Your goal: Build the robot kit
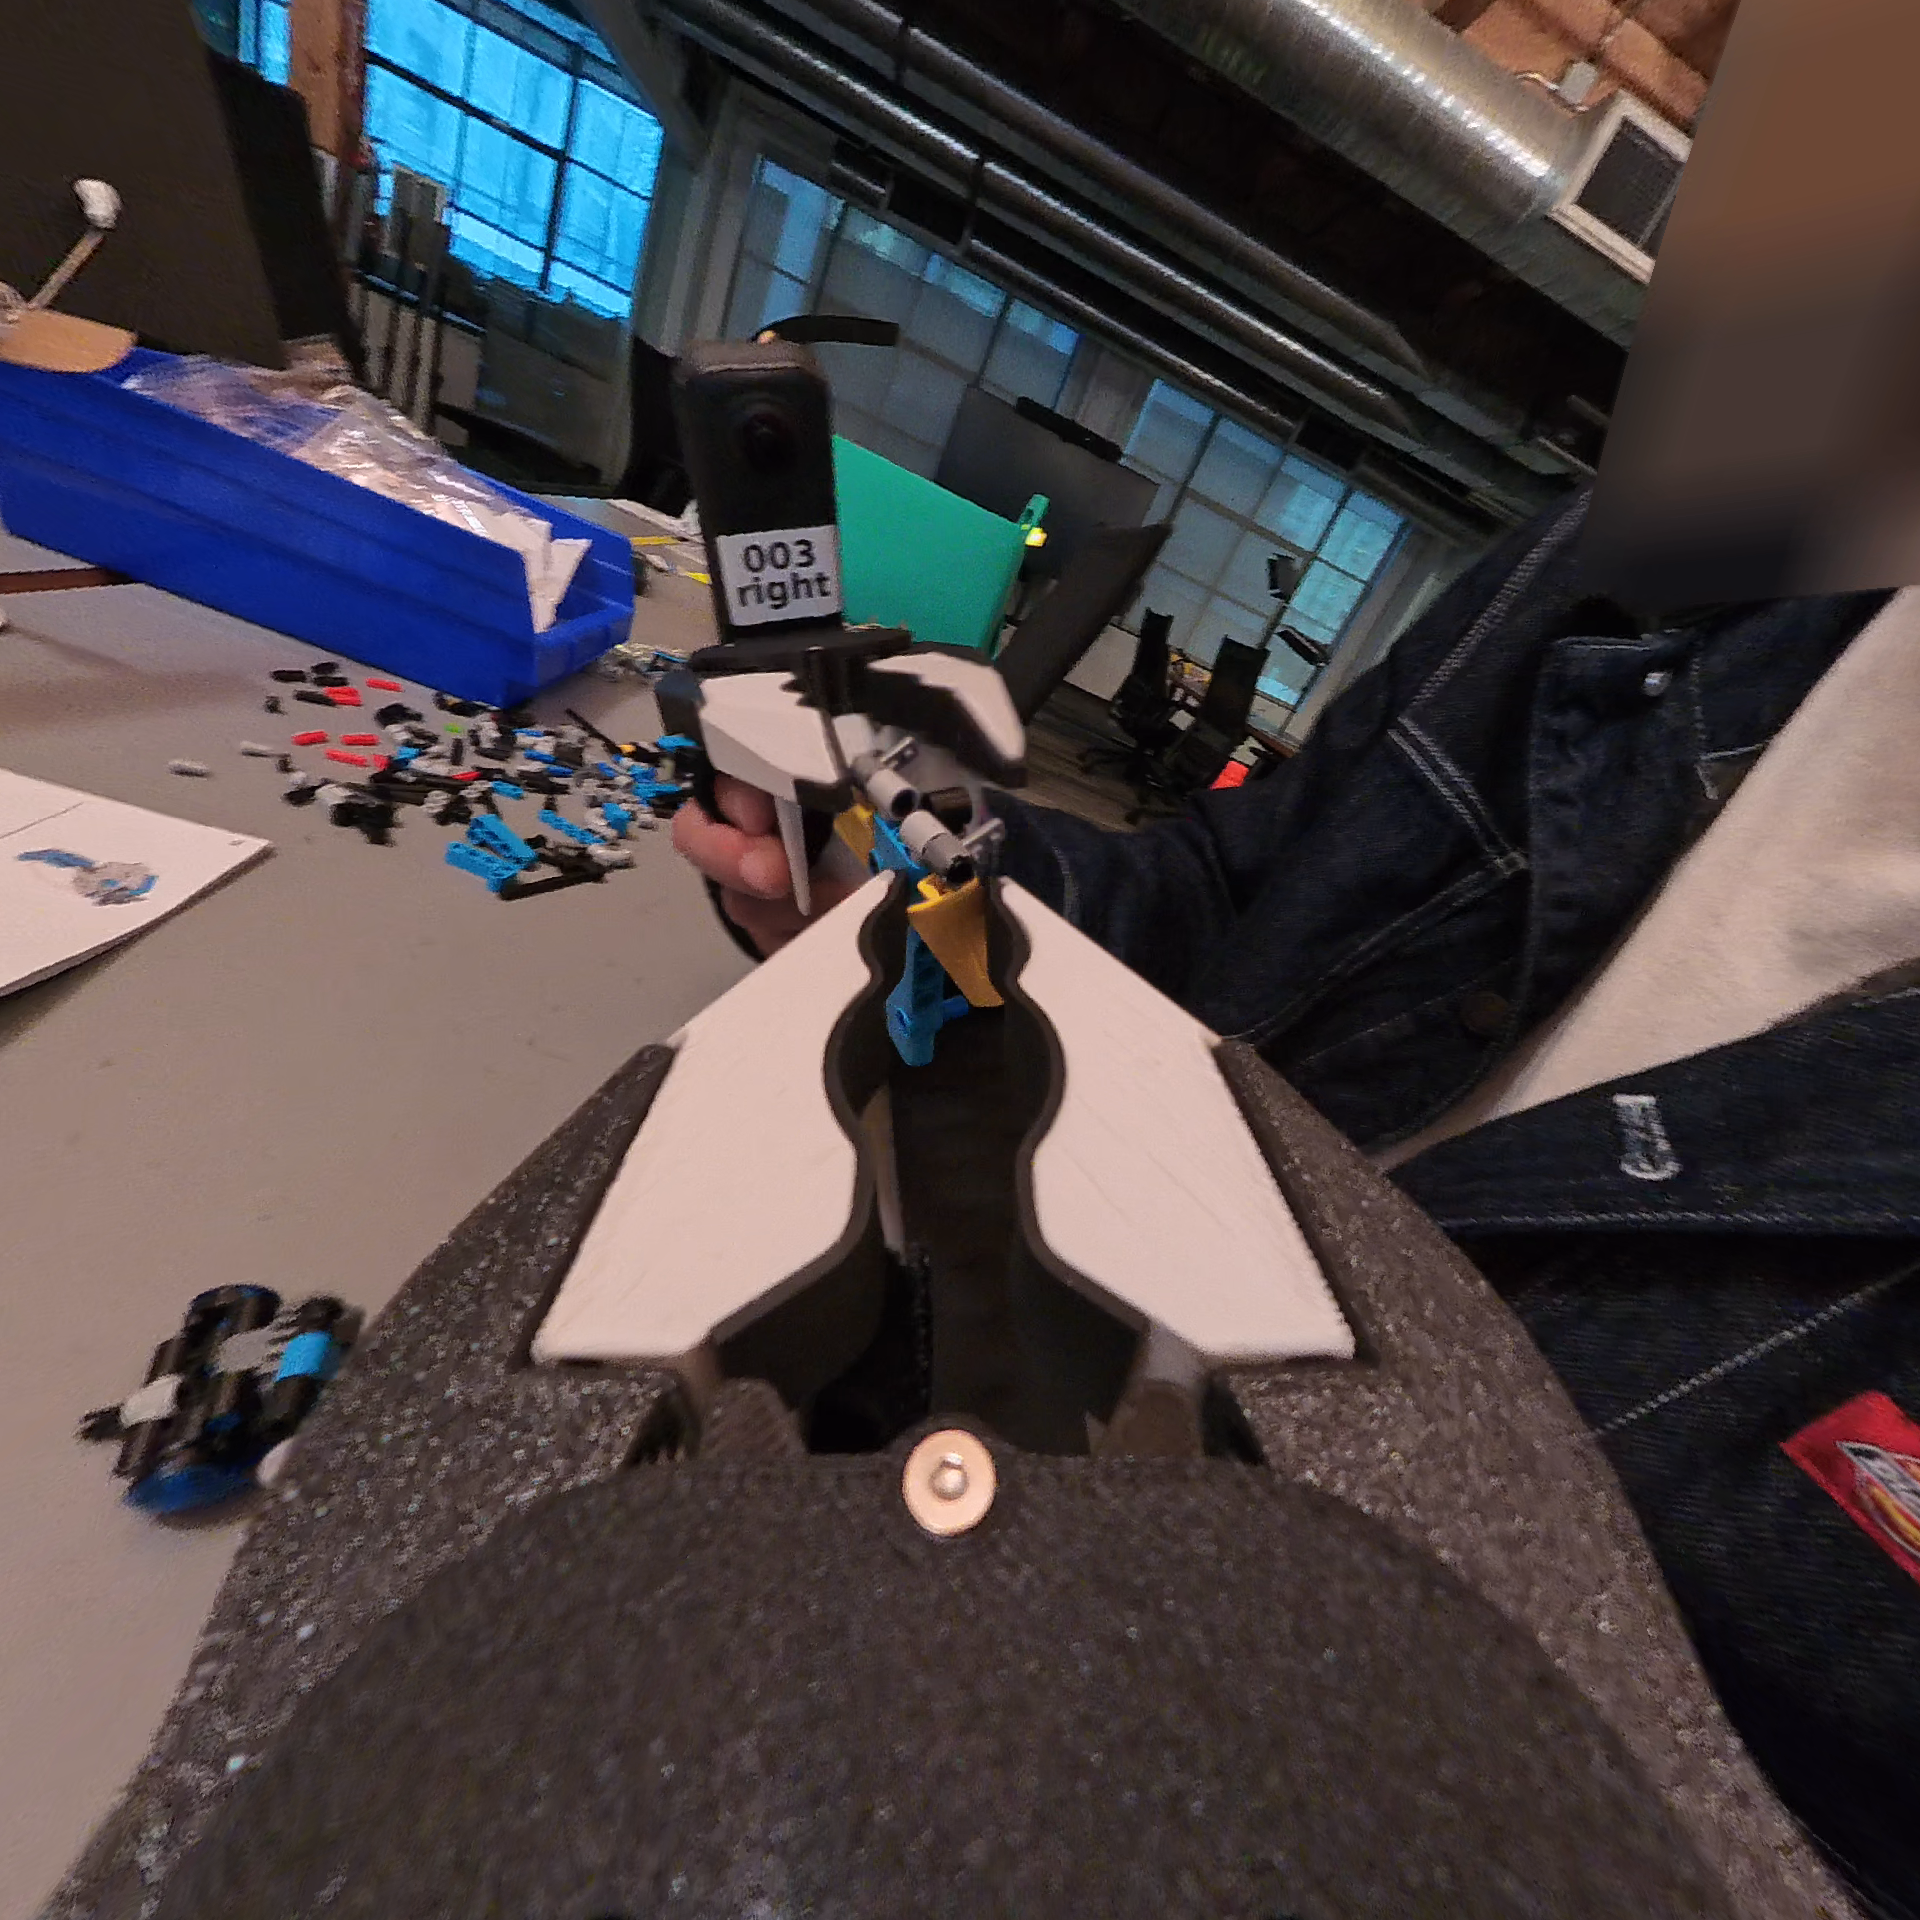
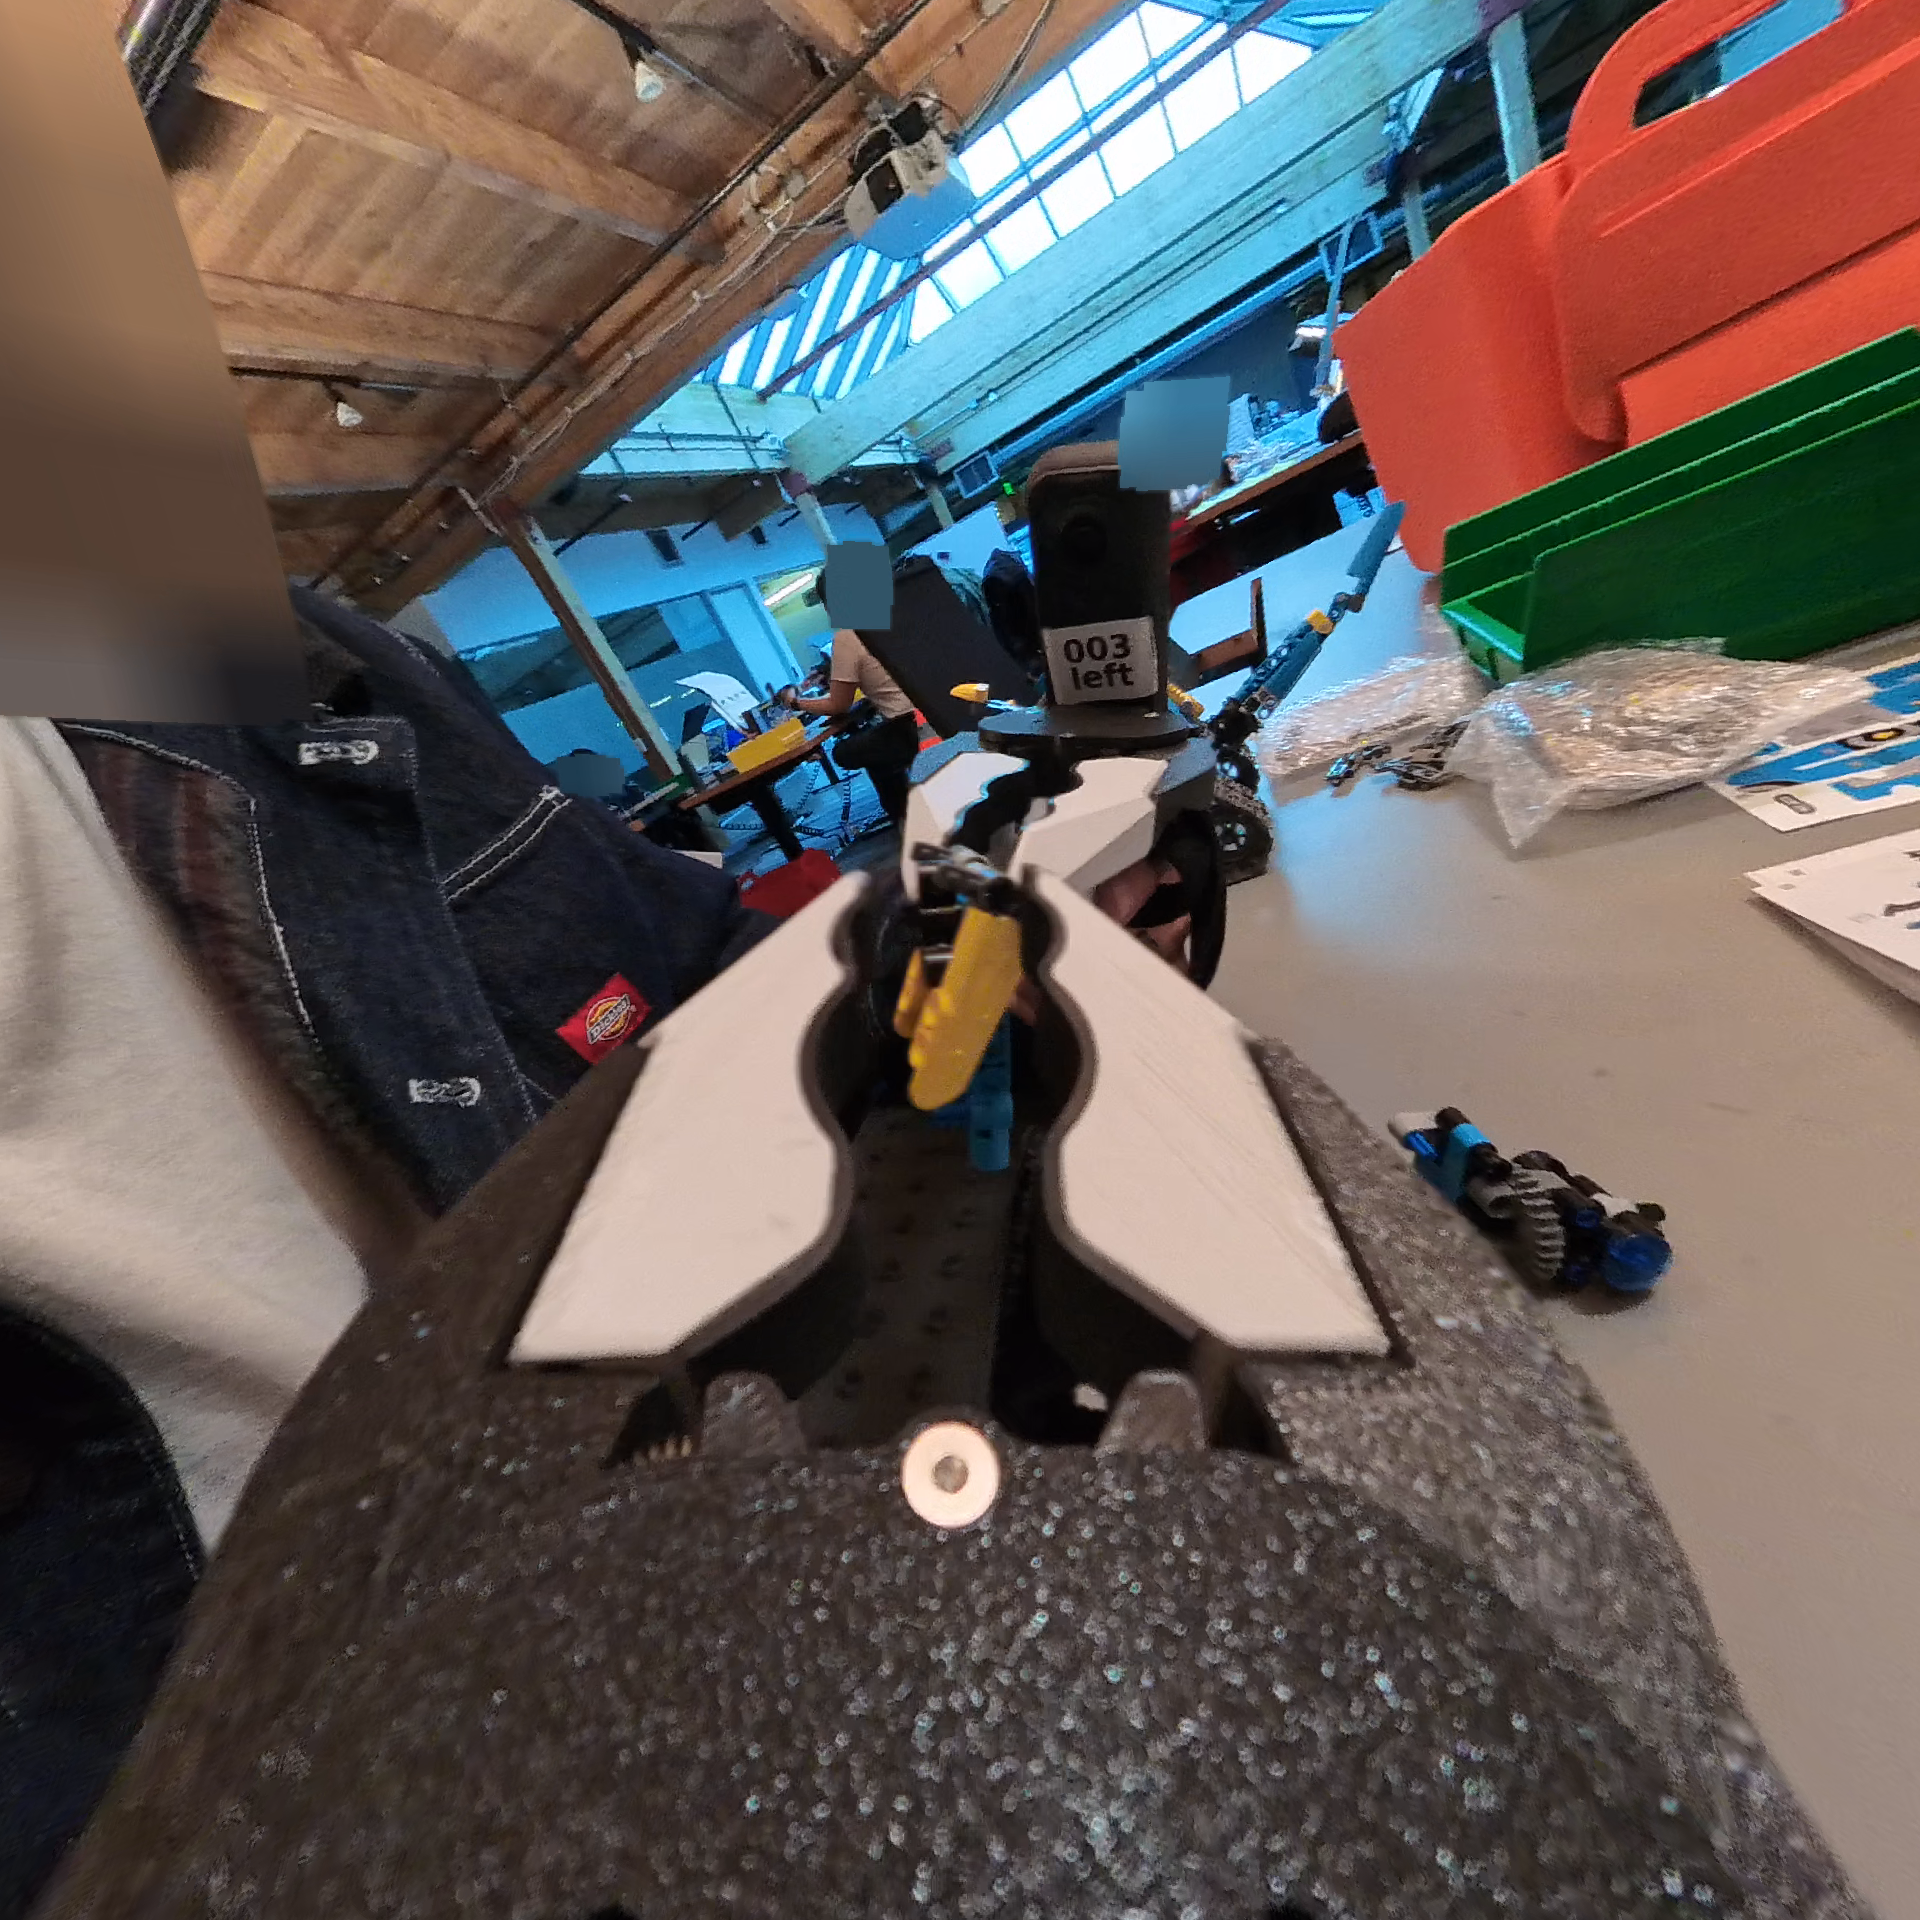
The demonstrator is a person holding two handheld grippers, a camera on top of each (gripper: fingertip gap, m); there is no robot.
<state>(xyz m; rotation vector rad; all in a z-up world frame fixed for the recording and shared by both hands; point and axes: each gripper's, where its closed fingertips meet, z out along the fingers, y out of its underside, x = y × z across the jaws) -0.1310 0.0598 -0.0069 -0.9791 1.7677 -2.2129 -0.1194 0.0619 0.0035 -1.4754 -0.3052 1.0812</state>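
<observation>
Both my grippers meet nose to nose above the table (image 1: pixel 343 1049), raised off it so the small brick assembly (image 1: pixel 928 966) hangs free between them. My left gripper (image 1: pixel 940 894) is clenched on the lower end of it: the blue beam and yellow wedge sit pinched at the fingertips, the rest of the channel between the fingers empty. My right gripper (image 2: pixel 951 883) is closed at its tips on the upper end, yellow panel showing in the gap; from the left wrist view its fingers pinch the grey pin-and-axle portion. I judge the opposed grip serves to steady one end while the other is worked. Room: the assembly is boxed in by the four fingers, so free movement is mostly up or apart along the shared axis. My denim jacket (image 1: pixel 1558 935) is close on the body side. Just beside on the table lies a small black-and-blue wheeled sub-build (image 2: pixel 1538 1205), clear of both grippers. Farther out, a scatter of loose pieces (image 1: pixel 468 779), an instruction booklet (image 1: pixel 104 883) at the near table edge, then a blue bin (image 1: pixel 260 520), well apart.
</observation>
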